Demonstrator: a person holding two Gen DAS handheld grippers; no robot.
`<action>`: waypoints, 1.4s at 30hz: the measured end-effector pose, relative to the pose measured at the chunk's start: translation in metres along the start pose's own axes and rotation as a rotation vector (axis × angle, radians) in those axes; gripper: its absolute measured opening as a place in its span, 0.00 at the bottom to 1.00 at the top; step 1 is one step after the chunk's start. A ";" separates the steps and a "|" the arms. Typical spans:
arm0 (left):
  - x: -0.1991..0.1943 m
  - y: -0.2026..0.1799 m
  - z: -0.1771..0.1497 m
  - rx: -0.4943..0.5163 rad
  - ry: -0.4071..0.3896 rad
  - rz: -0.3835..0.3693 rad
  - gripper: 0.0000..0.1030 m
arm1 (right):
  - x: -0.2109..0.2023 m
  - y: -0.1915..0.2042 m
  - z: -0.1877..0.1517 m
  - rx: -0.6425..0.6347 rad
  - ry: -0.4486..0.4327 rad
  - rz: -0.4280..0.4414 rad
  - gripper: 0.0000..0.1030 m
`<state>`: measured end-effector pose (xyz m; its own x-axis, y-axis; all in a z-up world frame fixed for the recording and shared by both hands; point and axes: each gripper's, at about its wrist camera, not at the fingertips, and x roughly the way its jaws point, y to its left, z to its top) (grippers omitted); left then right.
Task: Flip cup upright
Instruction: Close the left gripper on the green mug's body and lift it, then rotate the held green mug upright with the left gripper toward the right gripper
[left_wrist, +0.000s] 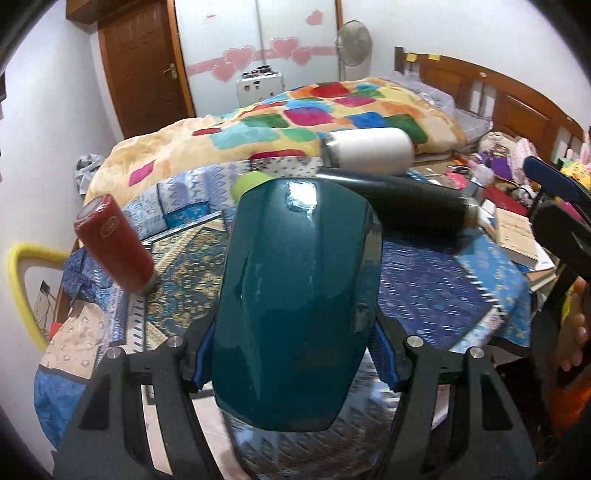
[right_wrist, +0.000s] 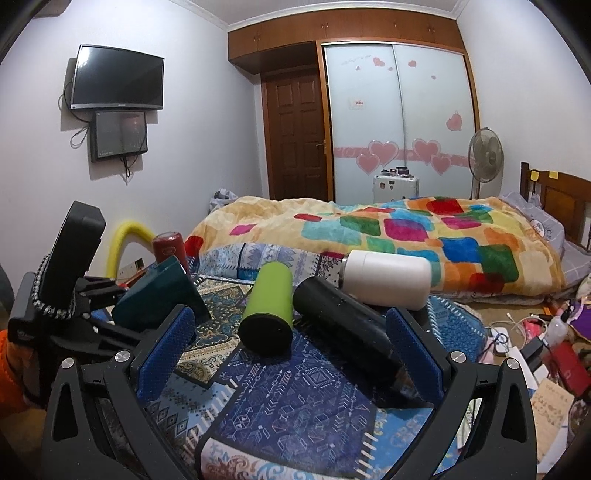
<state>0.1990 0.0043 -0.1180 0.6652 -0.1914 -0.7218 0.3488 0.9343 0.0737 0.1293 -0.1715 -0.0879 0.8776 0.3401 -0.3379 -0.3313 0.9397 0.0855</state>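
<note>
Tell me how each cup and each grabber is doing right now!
teal cup: gripped, lifted, tilted.
red cup: standing, leaning in this view.
green cup: lying on its side.
black cup: lying on its side.
white cup: lying on its side.
left gripper: shut on the teal cup.
right gripper: open, holding nothing.

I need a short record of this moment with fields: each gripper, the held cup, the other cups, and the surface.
left gripper: shut on the teal cup, held tilted above the cloth
right gripper: open, holds nothing
red cup: stands behind the teal cup
green cup: lies on its side
black cup: lies on its side, beside the green cup
white cup: lies on its side, farthest back
surface: blue patterned cloth
</note>
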 end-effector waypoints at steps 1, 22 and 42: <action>0.000 -0.004 -0.001 0.002 -0.002 -0.008 0.66 | -0.002 -0.001 0.000 0.002 -0.002 -0.001 1.00; 0.061 -0.059 -0.013 0.028 0.086 -0.088 0.66 | 0.001 -0.026 -0.029 0.056 0.069 -0.026 1.00; 0.056 -0.056 -0.019 0.035 0.040 -0.082 0.86 | 0.002 -0.032 -0.032 0.066 0.095 -0.037 1.00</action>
<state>0.2035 -0.0533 -0.1758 0.6069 -0.2537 -0.7532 0.4242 0.9048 0.0370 0.1307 -0.2018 -0.1214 0.8509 0.3029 -0.4292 -0.2729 0.9530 0.1316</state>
